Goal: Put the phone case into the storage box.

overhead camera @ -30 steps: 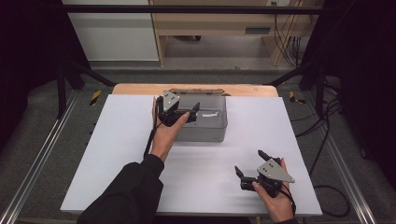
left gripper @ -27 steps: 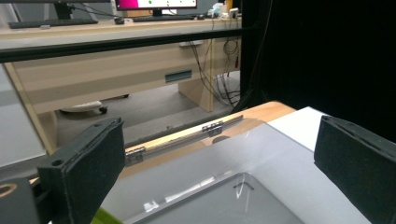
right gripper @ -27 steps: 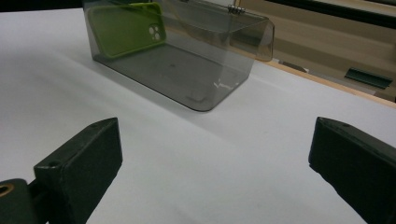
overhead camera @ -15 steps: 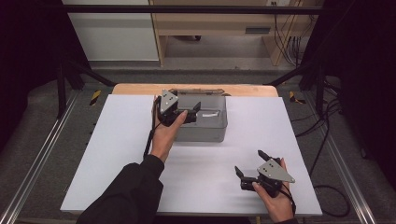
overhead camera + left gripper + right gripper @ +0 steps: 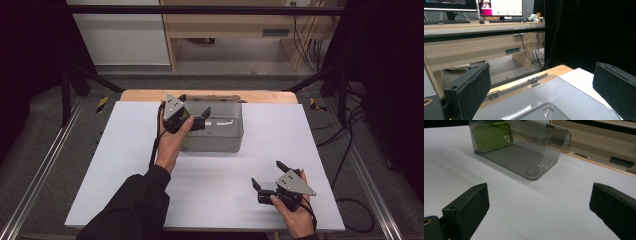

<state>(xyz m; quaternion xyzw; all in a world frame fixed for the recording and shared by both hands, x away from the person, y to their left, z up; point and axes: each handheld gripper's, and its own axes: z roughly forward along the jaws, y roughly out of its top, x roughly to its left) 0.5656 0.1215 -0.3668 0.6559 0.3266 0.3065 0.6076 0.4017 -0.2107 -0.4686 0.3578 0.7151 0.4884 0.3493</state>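
Box: smoky clear plastic box (image 5: 214,128), hinged lid, long axis across the white counter (image 5: 125,150), at its far edge.
Case: green phone case (image 5: 491,136) leaning inside the box.
Left gripper (image 5: 194,116): jaws wide, over the box's left end.
Right gripper (image 5: 267,176): jaws wide, empty, near edge, well apart from the box.

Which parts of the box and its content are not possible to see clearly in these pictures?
- Green phone case inside the smoky transparent plastic box: right gripper view, its left end cut off by the box's wall.
- In the high view, the left hand and left gripper cover the box's left end.
- Left gripper view: the lid's near part runs off the bottom edge.
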